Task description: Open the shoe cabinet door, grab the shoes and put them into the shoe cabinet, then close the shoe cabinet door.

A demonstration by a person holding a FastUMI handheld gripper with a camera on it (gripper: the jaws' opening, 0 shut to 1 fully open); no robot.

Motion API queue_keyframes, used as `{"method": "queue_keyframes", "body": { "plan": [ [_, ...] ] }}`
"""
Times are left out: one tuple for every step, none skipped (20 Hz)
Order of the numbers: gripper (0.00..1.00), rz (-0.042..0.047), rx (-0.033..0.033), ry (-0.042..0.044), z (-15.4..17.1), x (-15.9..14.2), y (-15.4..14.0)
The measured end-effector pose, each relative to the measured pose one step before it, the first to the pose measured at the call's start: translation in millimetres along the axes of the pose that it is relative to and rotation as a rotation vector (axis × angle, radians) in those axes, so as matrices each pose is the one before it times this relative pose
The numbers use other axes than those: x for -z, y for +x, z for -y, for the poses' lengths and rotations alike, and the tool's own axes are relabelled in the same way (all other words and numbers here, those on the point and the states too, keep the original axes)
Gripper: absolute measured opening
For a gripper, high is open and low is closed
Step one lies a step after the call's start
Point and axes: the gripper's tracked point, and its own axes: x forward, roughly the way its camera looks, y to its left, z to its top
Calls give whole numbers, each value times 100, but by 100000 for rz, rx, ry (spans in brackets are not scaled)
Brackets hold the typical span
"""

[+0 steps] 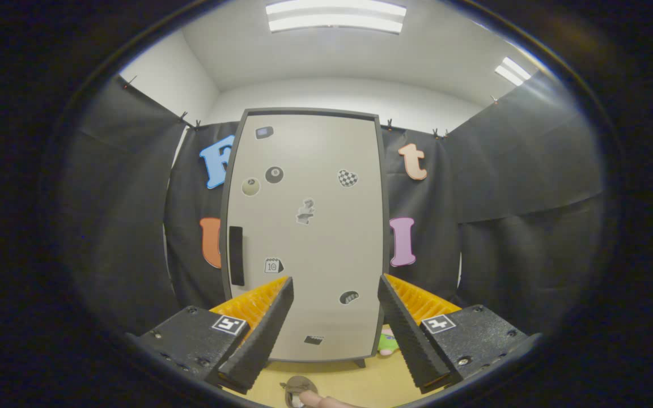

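shoe cabinet [309,238] door closed, straight ahead beyond the fingers | handle [236,255] sits off to its left edge | hand-held gripper [335,297] spread wide, holding nothing | risk imo: come in centered and you'll miss that handle, just bump the door

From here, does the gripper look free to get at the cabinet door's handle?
Probably yes: the open gripper faces the closed cabinet door, and nothing sits before the dark handle.
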Motion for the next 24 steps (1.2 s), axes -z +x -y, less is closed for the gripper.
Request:
{"method": "queue_keyframes", "body": {
  "plan": [
    [98,655,-592,980,-73,-168,294],
    [97,1250,-1363,1099,-428,-418,394],
    [97,1918,-2392,1652,-695,-422,302],
    [98,2000,-2164,1408,-747,-488,466],
    [97,900,29,177,-132,-135,653],
    [97,-285,1498,-493,-67,37,700],
    [97,-273,745,-700,-432,184,736],
    [97,-395,462,-1225,-697,-23,885],
    [97,-498,-605,-1359,-1054,151,1014],
    [98,187,-1635,-918,-1167,-137,900],
    [98,468,-2256,-892,-1290,-49,921],
    [98,-129,-1799,-132,-1178,27,1003],
    [98,-195,-836,277,-679,136,1070],
    [97,-1535,-1962,810,-1207,429,950],
    [97,-2084,-2070,30,-1311,511,1048],
    [98,-1986,-1845,570,-1025,487,886],
    [97,-2055,-2544,215,-1183,465,956],
    [97,-1771,-1457,1275,-822,370,989],
    [97,-1102,-845,2213,-549,138,1245],
    [98,-1719,524,2118,-312,238,1198],
    [98,-2572,-252,1748,-499,584,994],
    [97,-2415,-1219,749,-746,545,874],
    [97,-2163,-629,-22,-634,652,927],
    [97,-1910,188,-363,-199,483,703]
  ]
}}
